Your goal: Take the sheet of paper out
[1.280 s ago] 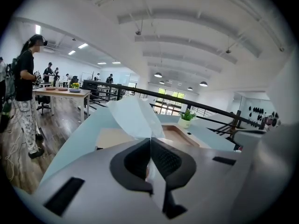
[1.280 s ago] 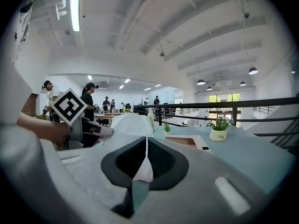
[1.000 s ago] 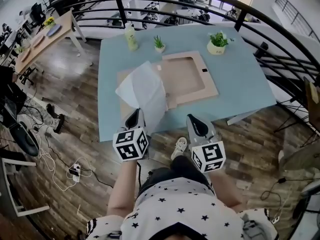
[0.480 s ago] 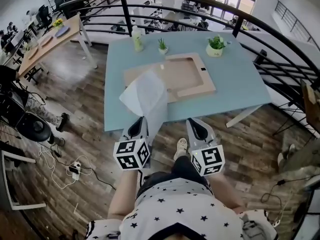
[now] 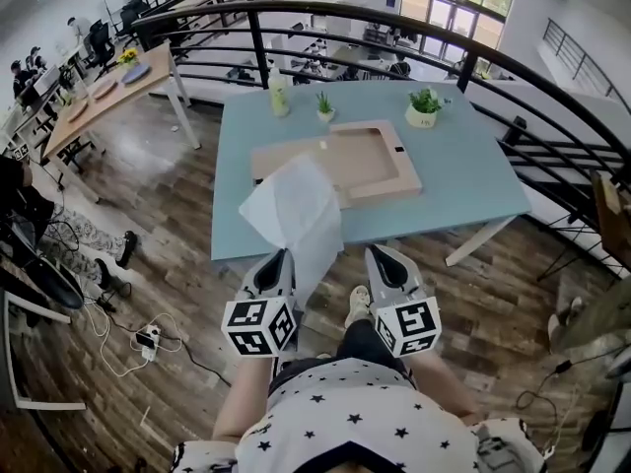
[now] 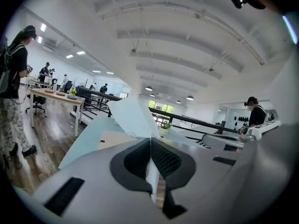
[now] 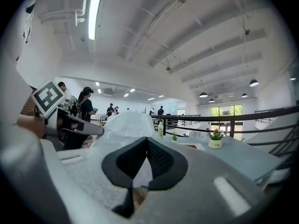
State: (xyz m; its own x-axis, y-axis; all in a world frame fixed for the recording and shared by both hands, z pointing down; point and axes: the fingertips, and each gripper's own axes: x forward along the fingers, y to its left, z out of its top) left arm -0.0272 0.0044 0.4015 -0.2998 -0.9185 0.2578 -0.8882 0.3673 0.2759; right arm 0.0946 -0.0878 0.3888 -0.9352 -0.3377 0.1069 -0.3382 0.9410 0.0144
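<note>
A white sheet of paper (image 5: 293, 210) hangs crumpled in the air over the near edge of the light blue table (image 5: 463, 166). My left gripper (image 5: 276, 261) is shut on the sheet's lower end. In the left gripper view the paper (image 6: 132, 118) rises from between the closed jaws of that gripper (image 6: 150, 139). A flat tan cardboard frame (image 5: 340, 161) lies on the table behind the sheet. My right gripper (image 5: 379, 256) is shut and empty, to the right of the sheet and off the table's edge. The right gripper view has those jaws (image 7: 146, 140) closed, with the paper (image 7: 122, 124) beyond them.
At the table's far side stand a pale bottle (image 5: 279, 97) and two small potted plants (image 5: 324, 107) (image 5: 425, 105). A black railing (image 5: 394, 18) curves behind the table. Cables and a power strip (image 5: 148, 338) lie on the wooden floor at left. People stand by desks (image 6: 14, 78).
Both grippers have drawn back from the table toward the person. The sheet came along in the left gripper, off the cardboard frame, and now hangs at the table's near edge.
</note>
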